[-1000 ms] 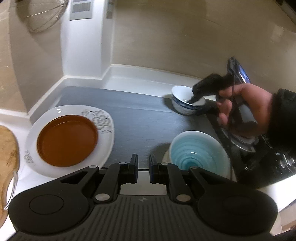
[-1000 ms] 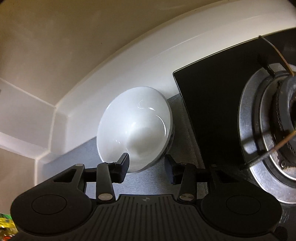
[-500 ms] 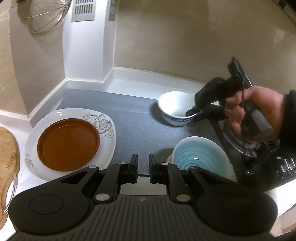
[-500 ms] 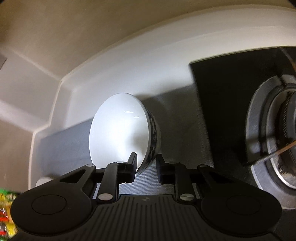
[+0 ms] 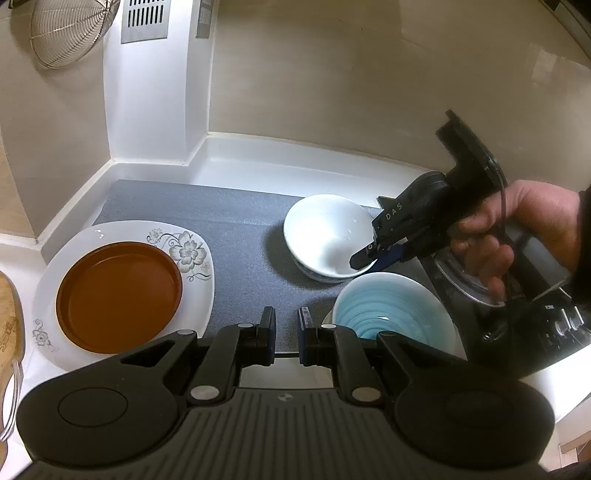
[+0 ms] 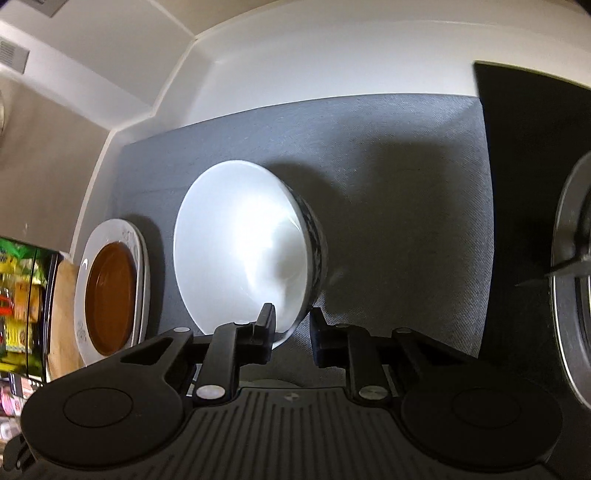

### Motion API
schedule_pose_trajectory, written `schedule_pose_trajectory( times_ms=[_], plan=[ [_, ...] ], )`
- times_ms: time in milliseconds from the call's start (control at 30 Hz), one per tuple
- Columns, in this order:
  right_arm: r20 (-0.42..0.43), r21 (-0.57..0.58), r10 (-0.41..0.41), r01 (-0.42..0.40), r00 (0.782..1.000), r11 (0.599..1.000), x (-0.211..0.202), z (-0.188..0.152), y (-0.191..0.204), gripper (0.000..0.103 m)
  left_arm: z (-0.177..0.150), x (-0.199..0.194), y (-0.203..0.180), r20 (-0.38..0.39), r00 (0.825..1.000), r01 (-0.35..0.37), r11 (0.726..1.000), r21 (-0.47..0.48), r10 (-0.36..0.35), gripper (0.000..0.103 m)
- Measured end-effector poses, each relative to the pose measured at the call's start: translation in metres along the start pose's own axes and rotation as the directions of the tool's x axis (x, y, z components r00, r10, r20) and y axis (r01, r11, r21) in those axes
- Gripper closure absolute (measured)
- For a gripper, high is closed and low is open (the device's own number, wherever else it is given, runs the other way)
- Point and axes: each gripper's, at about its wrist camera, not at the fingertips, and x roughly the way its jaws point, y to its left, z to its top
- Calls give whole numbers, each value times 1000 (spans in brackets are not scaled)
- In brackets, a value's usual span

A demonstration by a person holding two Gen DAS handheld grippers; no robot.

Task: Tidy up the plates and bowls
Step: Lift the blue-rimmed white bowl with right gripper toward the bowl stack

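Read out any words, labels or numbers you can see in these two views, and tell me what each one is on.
"DAS": white letters on the black body of the right gripper, seen from the left wrist camera.
Yellow and green packaging at the left edge of the right wrist view: printed, but too blurred to read.
Dark stove control panel with knobs: markings too small to read.
No other legible text.

White bowl (image 5: pixel 325 232): glossy glazed ceramic. Blue bowl (image 5: pixel 388 310): glossy, ridged. Brown plate (image 5: pixel 118 295): smooth, satin. Mat (image 5: pixel 229 229): grey, matt woven cloth. Strainer (image 5: pixel 66 29), 11 o'clock: wire metal. Tongs (image 5: pixel 286 332): matt black plastic.
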Motion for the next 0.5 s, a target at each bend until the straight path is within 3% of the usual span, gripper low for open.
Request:
schedule_pose_trajectory(
  times_ms=[100,500],
  plan=[
    [43,-17,-30,31,999,999,-4,1,4,73,0,0,3,1,1000,-4,1000,-6,4,90],
    [85,-39,-146,150,986,988,6,10,7,72,4,3,11,-6,1000,-7,1000,-16,7,90]
  ],
)
